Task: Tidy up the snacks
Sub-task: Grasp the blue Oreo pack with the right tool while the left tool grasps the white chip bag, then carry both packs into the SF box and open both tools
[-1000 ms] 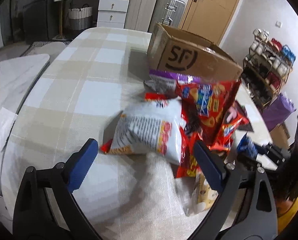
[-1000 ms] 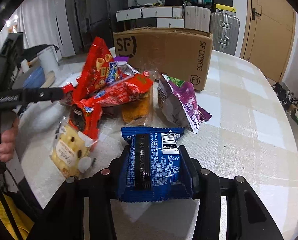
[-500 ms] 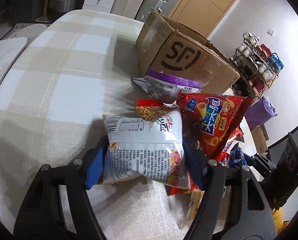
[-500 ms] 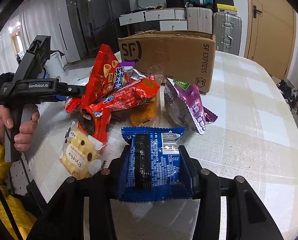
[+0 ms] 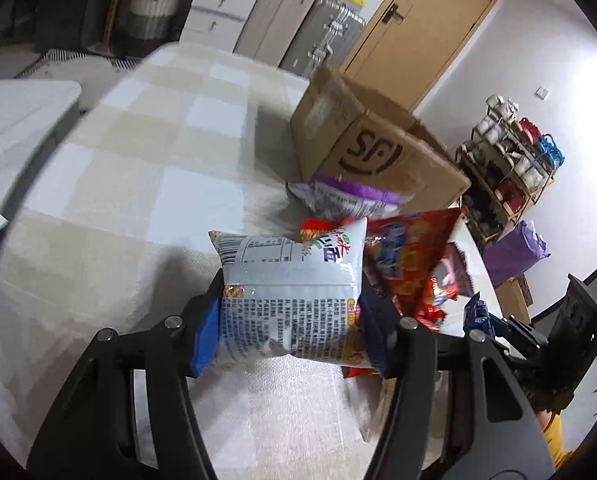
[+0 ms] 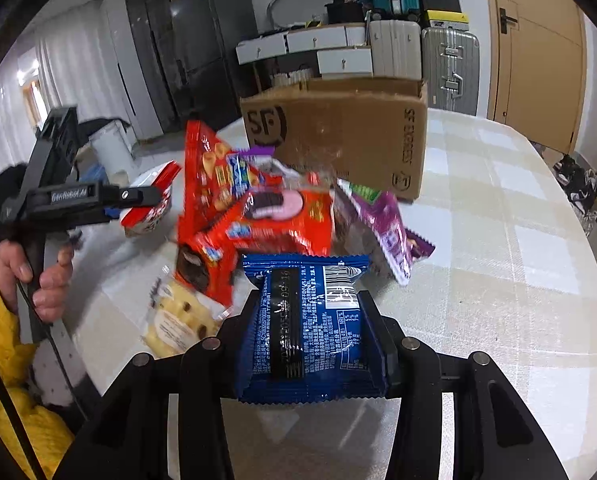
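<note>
A white snack bag with printed text sits between the blue pads of my left gripper. Its jaws are closing and pinch the bag's sides. The right wrist view shows this left gripper holding that bag just above the table. My right gripper is shut on a blue snack packet. Behind it lie red bags, a purple bag and a pale yellow packet. An open cardboard box stands beyond the pile.
The round table has a beige checked cloth. A person's hand in a yellow sleeve grips the left tool. Suitcases and white drawers stand behind the table. A shelf rack is at the right.
My left gripper moved forward over the white bag and its jaws came in from wide to pinching it. The right gripper kept hold of the blue packet and stayed put.
</note>
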Demonstrator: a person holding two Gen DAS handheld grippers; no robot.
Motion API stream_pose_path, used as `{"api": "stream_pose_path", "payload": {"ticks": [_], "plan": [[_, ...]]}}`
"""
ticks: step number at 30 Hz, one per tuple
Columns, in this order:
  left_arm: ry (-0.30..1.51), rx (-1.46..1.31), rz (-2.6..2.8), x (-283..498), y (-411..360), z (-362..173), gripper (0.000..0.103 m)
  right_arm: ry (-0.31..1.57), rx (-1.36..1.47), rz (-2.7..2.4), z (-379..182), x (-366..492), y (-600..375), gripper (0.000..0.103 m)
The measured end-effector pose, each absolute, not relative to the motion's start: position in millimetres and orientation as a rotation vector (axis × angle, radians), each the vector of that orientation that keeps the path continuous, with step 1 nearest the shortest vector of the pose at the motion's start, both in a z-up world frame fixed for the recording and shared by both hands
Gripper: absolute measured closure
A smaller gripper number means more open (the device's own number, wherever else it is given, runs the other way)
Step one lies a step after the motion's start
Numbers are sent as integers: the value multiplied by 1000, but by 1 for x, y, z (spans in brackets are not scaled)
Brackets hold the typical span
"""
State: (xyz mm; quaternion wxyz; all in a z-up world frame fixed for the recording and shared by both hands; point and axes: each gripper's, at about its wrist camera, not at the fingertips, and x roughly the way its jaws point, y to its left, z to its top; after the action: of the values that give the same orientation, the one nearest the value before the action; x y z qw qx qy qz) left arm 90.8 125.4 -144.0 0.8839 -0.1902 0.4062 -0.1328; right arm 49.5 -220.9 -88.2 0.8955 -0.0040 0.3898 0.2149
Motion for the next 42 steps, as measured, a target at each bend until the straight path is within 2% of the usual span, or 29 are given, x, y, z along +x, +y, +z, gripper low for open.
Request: {"api": "stream_pose_path", "payload": {"ticks": [8, 21, 30, 38, 42], "plan": [[707, -335, -288, 56, 130, -79, 47, 719, 51, 465, -40, 42, -224, 57], [616, -198, -284, 53, 86, 15, 46, 603, 126, 539, 58, 72, -225, 57], [603, -125, -278, 95, 47, 64, 46, 560, 166, 570, 105, 127, -222, 57], [584, -57, -247, 153, -3, 98, 46, 580, 211, 565, 113, 189, -217, 57], [633, -30, -249, 195, -25, 93, 46, 607, 213, 548, 102, 223, -214, 57]]}}
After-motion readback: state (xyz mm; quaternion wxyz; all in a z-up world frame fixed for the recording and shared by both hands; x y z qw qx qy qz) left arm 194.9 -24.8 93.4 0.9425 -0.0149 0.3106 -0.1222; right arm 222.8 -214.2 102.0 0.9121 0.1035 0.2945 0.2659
